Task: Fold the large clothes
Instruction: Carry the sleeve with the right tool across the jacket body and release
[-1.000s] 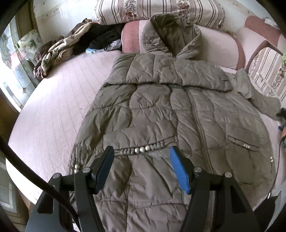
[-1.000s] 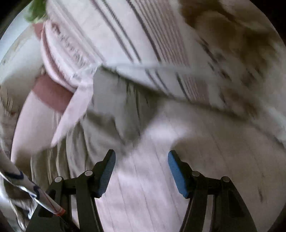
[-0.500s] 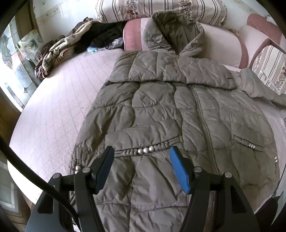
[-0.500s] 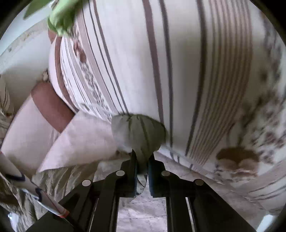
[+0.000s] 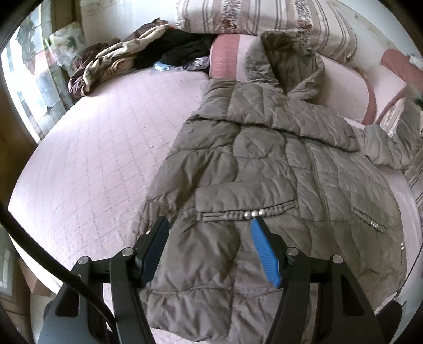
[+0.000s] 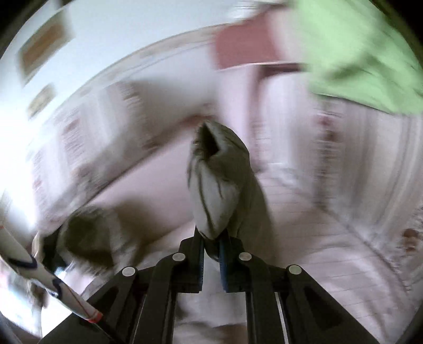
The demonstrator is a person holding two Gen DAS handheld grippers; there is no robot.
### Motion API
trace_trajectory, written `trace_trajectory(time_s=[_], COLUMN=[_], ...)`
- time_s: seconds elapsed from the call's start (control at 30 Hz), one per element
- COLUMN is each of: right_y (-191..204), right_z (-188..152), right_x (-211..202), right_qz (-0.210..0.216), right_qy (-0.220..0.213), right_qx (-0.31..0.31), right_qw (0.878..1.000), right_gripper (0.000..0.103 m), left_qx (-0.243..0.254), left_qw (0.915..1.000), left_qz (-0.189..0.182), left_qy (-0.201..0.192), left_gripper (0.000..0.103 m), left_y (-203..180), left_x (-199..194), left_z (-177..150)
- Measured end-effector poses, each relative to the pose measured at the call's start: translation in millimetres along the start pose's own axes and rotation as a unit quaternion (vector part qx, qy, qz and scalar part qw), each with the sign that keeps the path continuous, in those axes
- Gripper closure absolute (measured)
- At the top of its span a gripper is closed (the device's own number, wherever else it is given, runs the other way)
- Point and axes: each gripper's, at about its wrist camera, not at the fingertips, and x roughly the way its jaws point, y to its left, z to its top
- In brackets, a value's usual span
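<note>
- Your quilted olive jacket [image 5: 264, 169] lies front-up on the pale pink quilted bed [image 5: 100, 158], zip running down its middle, hood [image 5: 288, 63] resting up against the pink bolster [image 5: 227, 50] at the head end.
- One sleeve is folded across the chest; the other sleeve [image 5: 383, 148] trails off to the right edge of the left wrist view, lifted off the bed.
- Your right gripper [image 6: 211, 246] has its jaws pinched tight on that sleeve's cuff [image 6: 216, 185], which stands up out of the pads; everything around it is blurred.
- Your left gripper [image 5: 211, 254] hangs over the jacket's lower front, jaws standing about halfway apart with nothing between the pads, its blue pad [image 5: 264, 254] just below the pearl-studded pocket [image 5: 246, 213].
- Beyond: striped pillows [image 5: 264, 18] behind the hood, a heap of clothes [image 5: 132, 55] at the far left corner, a green cloth [image 6: 364, 53] in the right wrist view.
</note>
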Motion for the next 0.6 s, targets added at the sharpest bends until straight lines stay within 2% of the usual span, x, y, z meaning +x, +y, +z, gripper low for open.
trace_trajectory(time_s=[0.13,0.27,0.33,0.47,0.6], right_y=[96,185,215,280,317], right_z=[-39,-99,-127,-193,-254], right_x=[10,32,38,59,81], right_qz=[0.068,0.123,0.142,0.186,0.193], right_qy=[0.036,0.084,0.103,0.156,0.192], right_qx=[-0.066,-0.123,-0.143,-0.192,-0.244], right_qw=[0.995,0.981,0.974,0.951,0.931], right_gripper=[0.093,0.094,0.094,0.094,0.094], left_qx=[-0.013,-0.023,-0.03,-0.04,-0.048], left_qw=[0.9998,0.9993,0.9989,0.9984,0.9981], left_qz=[0.009,0.022,0.029,0.034,0.034], left_qy=[-0.009,-0.017,-0.021,-0.021,-0.016], left_gripper=[0.04,0.04,0.04,0.04,0.04], left_y=[19,37,45,58,67], left_x=[-5,-8,-8,-3,4], left_z=[-3,-4,-4,-4,-5])
